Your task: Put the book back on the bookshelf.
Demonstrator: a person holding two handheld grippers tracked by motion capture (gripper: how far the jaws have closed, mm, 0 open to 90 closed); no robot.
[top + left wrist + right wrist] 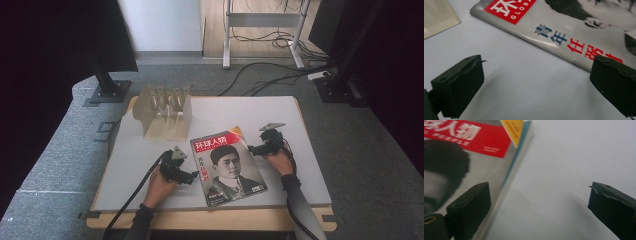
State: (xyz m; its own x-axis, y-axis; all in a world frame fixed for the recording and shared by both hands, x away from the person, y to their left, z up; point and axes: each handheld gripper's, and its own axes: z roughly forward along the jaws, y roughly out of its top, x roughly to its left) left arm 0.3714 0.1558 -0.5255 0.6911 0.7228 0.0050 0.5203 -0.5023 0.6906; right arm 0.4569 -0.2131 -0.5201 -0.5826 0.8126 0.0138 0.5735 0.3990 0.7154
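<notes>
Magazine [227, 167] flat near table [300, 120] front edge, long axis running front-to-back, slightly skewed. Left gripper [187, 176] released at spine edge; right gripper [253, 149] released at opposite edge. Both equally near.

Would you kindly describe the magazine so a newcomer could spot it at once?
On the white table, look near the front edge, between the left gripper and right gripper. The magazine lies flat, unlike the upright beige rack behind it, with a red title banner and portrait.
</notes>
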